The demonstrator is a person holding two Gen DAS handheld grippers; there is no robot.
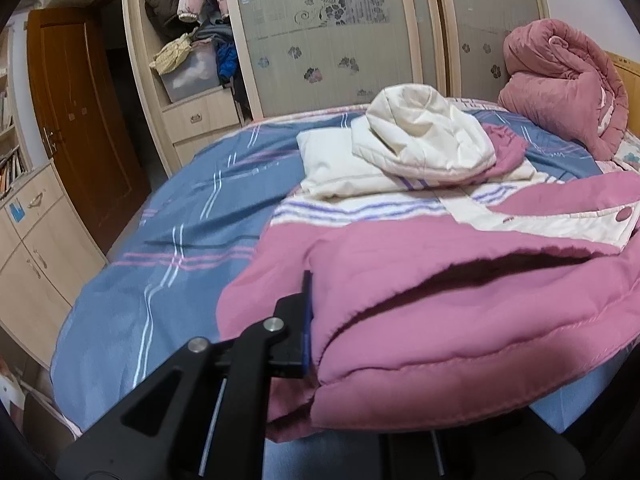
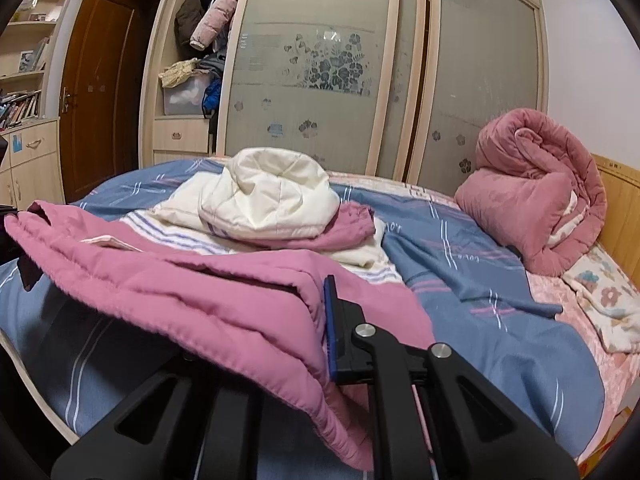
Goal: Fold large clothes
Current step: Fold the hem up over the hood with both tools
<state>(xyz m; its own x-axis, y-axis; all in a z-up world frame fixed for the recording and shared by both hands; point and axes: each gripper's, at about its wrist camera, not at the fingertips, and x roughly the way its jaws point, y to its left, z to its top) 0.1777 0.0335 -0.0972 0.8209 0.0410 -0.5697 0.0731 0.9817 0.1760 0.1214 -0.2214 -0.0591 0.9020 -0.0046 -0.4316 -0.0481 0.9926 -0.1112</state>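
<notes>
The pink-and-cream padded hooded jacket (image 1: 400, 240) lies spread on the bed with the blue striped sheet (image 1: 160, 240), its pink hem lifted at the near edge. The left tongs (image 1: 316, 320) are clenched on the hem's left corner, the right tongs (image 2: 316, 320) on its right corner (in each view only one blue-padded finger shows, the other is under fabric).

The thick, slippery padding could slide out of either grip, likely if one side is pulled harder, and the fold would go crooked. The bulging cream hood (image 2: 268, 196) sits where the hem should probably land. The rolled pink quilt (image 2: 536, 188) lies well apart by the headboard.
</notes>
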